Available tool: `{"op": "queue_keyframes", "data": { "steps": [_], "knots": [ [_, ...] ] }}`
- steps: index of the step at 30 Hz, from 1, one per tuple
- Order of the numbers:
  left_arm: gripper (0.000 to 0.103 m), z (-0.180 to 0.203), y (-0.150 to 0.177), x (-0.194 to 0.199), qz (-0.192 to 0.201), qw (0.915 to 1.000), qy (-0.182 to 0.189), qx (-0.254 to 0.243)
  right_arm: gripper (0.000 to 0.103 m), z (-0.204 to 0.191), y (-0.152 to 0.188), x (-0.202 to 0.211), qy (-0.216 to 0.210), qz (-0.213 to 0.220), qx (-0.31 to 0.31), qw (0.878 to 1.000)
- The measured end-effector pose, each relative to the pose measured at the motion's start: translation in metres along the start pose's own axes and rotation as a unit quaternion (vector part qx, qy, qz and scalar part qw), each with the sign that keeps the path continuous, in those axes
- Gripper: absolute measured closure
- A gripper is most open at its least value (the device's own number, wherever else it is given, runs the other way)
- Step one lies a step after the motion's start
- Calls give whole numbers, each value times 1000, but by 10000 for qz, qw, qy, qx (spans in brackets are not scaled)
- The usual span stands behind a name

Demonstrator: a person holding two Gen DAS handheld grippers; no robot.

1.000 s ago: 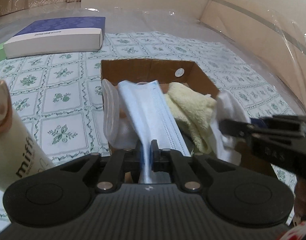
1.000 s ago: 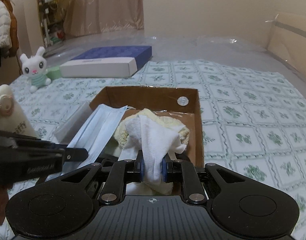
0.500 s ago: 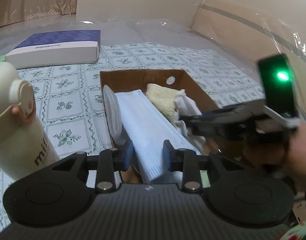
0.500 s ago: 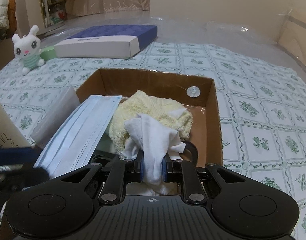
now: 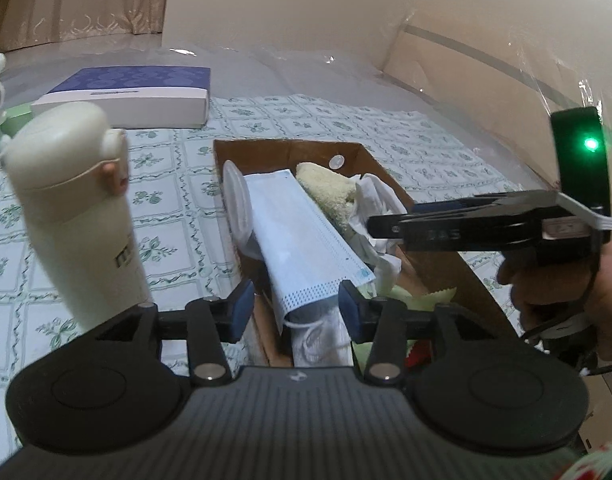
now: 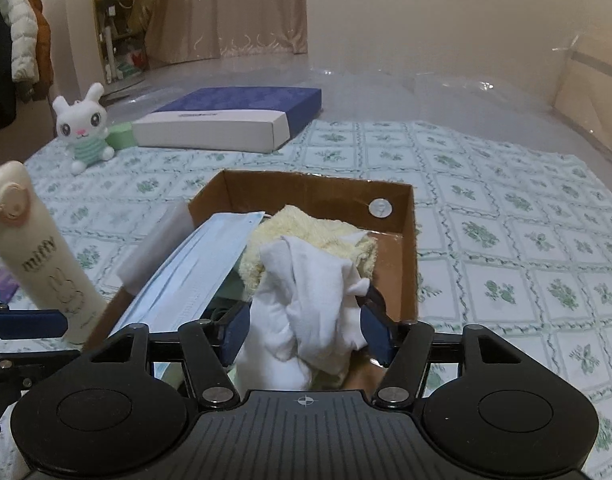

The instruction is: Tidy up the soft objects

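Note:
A brown cardboard box [image 5: 257,152] [image 6: 314,192] on the patterned cloth holds a blue face mask [image 5: 301,236] [image 6: 193,276], a yellow towel [image 5: 326,188] [image 6: 306,232] and a crumpled white cloth [image 5: 376,196] [image 6: 306,280]. My left gripper [image 5: 297,308] stands at the box's near end. Its jaws are opening, and the mask's end lies loose between the pads without touching them. My right gripper [image 6: 306,330] is opening too, with the white cloth bulging between its spread pads. From the left wrist view, the right gripper [image 5: 386,228] reaches in from the right over the white cloth.
A cream bottle [image 5: 73,200] [image 6: 37,256] stands close to the box's left side. A clear plastic piece [image 5: 235,204] leans on the box's left wall. A blue and white flat box [image 6: 233,120], a rabbit toy [image 6: 83,128] and a green block [image 6: 121,136] lie farther back.
Both grippers let go. The left jaws spread off the mask and the gripper drew back and up. The right jaws opened off the white cloth, which now sits in the box.

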State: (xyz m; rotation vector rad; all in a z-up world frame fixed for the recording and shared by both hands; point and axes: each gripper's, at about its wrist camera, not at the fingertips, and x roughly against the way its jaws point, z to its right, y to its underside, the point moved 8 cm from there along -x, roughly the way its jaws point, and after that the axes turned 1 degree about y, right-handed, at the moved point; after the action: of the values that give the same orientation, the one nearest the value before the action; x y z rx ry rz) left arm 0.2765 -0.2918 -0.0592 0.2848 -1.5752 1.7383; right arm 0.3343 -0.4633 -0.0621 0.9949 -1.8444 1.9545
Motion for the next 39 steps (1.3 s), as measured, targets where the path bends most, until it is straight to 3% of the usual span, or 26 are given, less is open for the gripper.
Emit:
{"op": "queue_keyframes", "data": {
  "steps": [3,5,7,13,17,22,26,39],
  "knots": [
    [54,0,4,10,11,10000,-38,20,38,-1,3,17,22,35,-52,10000],
    [46,1,9,18,16,10000,-55,25,35,-1,6,30,55,55,-151,9999],
    [31,2,11,24,46,9999,-117,4,33,-2,11,43,67,70,-258,9996],
    [14,7,24,46,99,9996,-246,-63,23,-10,27,88,100,212,-592,9980],
    [8,10,31,63,190,9988,-429,-165,19,-11,39,114,363,262,-845,9954],
    [7,12,43,76,129,9985,-517,-131,15,-15,59,139,324,296,-1365,9897],
    [7,11,47,89,210,9978,-613,-149,13,-22,72,157,466,325,-1332,9895],
    [7,12,68,127,332,9983,-387,-290,13,-62,102,205,809,543,-1191,9881]
  ]
}}
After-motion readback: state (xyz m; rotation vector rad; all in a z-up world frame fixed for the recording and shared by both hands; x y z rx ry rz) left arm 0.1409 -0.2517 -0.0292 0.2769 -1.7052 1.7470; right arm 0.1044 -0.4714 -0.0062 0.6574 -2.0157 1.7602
